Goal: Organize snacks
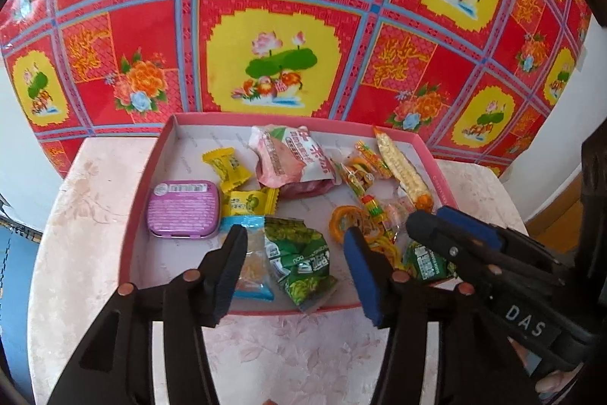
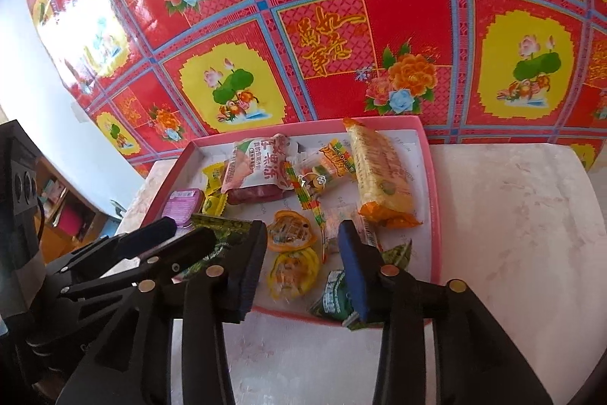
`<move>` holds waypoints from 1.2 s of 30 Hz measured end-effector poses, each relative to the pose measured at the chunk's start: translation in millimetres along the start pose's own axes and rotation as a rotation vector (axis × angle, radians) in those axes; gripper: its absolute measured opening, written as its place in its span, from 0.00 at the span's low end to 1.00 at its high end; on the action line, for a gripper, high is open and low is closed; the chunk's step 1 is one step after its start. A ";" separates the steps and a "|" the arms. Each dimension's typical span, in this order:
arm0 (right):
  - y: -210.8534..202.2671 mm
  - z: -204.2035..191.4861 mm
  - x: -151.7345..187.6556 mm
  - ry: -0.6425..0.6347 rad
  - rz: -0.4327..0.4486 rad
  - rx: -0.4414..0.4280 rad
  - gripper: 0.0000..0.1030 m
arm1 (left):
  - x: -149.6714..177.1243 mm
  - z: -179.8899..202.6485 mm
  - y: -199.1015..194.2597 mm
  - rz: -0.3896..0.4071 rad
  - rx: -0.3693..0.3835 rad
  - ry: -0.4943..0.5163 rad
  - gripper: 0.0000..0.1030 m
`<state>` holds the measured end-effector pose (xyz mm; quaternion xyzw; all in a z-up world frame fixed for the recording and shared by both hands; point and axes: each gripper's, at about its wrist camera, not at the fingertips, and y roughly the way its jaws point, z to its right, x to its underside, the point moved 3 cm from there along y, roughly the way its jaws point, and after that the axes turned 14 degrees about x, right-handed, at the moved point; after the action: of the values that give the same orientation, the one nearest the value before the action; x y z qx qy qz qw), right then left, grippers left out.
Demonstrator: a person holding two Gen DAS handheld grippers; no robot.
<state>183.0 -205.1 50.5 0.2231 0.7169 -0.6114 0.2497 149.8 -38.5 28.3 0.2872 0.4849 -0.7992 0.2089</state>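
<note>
A shallow pink tray (image 1: 144, 207) on a pale table holds several snacks: a purple tin (image 1: 184, 209), yellow candies (image 1: 224, 164), a pink-white packet (image 1: 292, 156), a green packet (image 1: 299, 264), a blue-edged clear packet (image 1: 252, 264), orange ring jellies (image 1: 349, 221) and a corn-print bar (image 1: 404, 169). My left gripper (image 1: 296, 268) is open and empty above the tray's near edge, over the green packet. My right gripper (image 2: 303, 262) is open and empty above the jellies (image 2: 290, 234); it also shows in the left wrist view (image 1: 436, 219). The corn bar (image 2: 379, 173) lies at the tray's right.
The tray (image 2: 432, 177) sits against a red, yellow and blue flowered sheet (image 1: 280, 25) on the wall behind. The pale marble-look table (image 2: 512, 215) extends right of the tray and in front of it. A shelf with books (image 2: 60, 211) stands at the left.
</note>
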 end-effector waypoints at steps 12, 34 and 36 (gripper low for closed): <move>-24.5 6.4 17.7 0.011 0.021 0.019 0.76 | 14.9 -3.6 -21.0 0.040 -0.061 -0.003 0.81; -15.4 15.0 68.0 0.010 -0.074 0.162 0.80 | 69.0 -13.4 -10.7 -0.069 -0.113 -0.039 0.81; -11.6 16.2 69.9 0.012 -0.083 0.179 0.80 | 71.7 -15.5 -7.1 -0.082 -0.116 -0.046 0.81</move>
<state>122.9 -221.8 13.2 0.2185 0.6697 -0.6813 0.1990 95.8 -25.5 -20.1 0.2362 0.5370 -0.7839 0.2033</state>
